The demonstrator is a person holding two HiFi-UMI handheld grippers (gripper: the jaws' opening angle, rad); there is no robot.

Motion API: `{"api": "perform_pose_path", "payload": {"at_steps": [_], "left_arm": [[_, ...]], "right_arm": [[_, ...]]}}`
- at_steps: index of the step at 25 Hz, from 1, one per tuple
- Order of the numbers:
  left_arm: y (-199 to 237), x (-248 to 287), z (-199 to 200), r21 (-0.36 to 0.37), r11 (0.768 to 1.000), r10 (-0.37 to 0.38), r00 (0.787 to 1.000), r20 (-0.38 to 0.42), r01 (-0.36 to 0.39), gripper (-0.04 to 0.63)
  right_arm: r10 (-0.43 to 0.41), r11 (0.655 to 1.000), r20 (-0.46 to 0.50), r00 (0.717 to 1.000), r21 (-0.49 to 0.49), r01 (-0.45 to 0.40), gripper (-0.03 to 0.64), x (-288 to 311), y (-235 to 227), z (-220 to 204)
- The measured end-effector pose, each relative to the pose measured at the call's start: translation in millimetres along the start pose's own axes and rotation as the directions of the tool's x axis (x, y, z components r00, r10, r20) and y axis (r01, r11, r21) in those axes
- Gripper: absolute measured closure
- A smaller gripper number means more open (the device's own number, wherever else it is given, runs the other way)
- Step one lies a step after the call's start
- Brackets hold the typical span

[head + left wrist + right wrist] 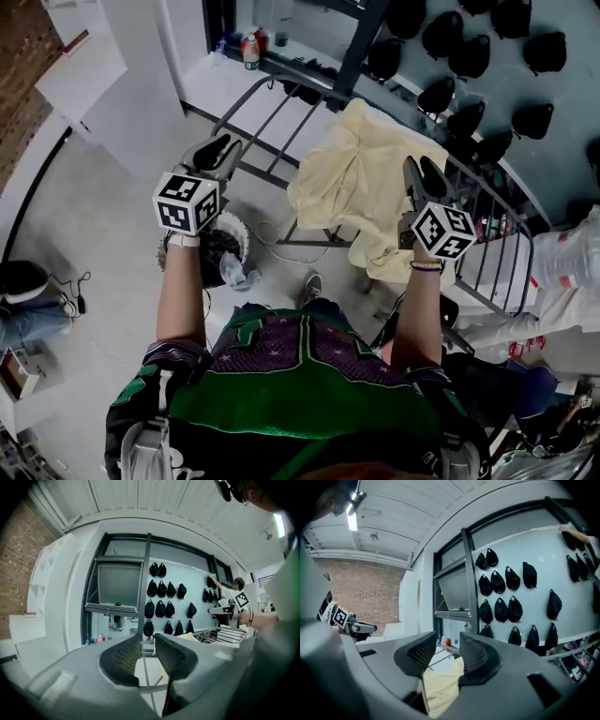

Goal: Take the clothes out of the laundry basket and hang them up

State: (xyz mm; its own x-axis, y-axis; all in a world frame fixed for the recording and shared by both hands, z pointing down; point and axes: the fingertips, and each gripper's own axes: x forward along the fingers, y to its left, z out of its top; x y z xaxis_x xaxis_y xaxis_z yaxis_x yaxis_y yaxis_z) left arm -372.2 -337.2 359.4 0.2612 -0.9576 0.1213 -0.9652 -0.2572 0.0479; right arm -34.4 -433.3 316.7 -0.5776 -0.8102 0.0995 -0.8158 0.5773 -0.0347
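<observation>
**Yellow Cloth on the Rack, Both Tools Spread**

On the left, down on the floor, a round white-rimmed basket sat with dark stuff inside. In the head view it showed just under the left gripper. That gripper was held up nearly level, with its jaws spread and nothing between them. In its own view only pale floor and a thin rod of the drying rack showed through the gap. Farther off, a few bottles stood on a ledge by the window.

In the middle, the yellow cloth lay crumpled over the top of the rack, with one end hanging down on the near side (out of the basket and well apart from it).

Just beside the cloth's right edge was the right gripper, also nearly level, jaws standing apart. In the right gripper view the cloth filled the low part of the gap between the jaws, and the ribbed pads did not press on it. Whether it brushed the lower edge of one jaw could not be told.

At the far right, black caps hung in rows on the pale wall. A second person in white stood on the right, beyond the rack.
</observation>
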Motion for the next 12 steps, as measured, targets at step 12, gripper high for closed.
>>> {"api": "perform_pose_path", "payload": {"at_steps": [12], "left_arm": [[-20.7,-128.4,1.9,-0.024,0.98,0.198,0.978,0.061,-0.197,0.489]], "right_arm": [[0.326,0.945,0.04,0.945,-0.023,-0.325,0.462,-10.1,129.8,8.2]]}}
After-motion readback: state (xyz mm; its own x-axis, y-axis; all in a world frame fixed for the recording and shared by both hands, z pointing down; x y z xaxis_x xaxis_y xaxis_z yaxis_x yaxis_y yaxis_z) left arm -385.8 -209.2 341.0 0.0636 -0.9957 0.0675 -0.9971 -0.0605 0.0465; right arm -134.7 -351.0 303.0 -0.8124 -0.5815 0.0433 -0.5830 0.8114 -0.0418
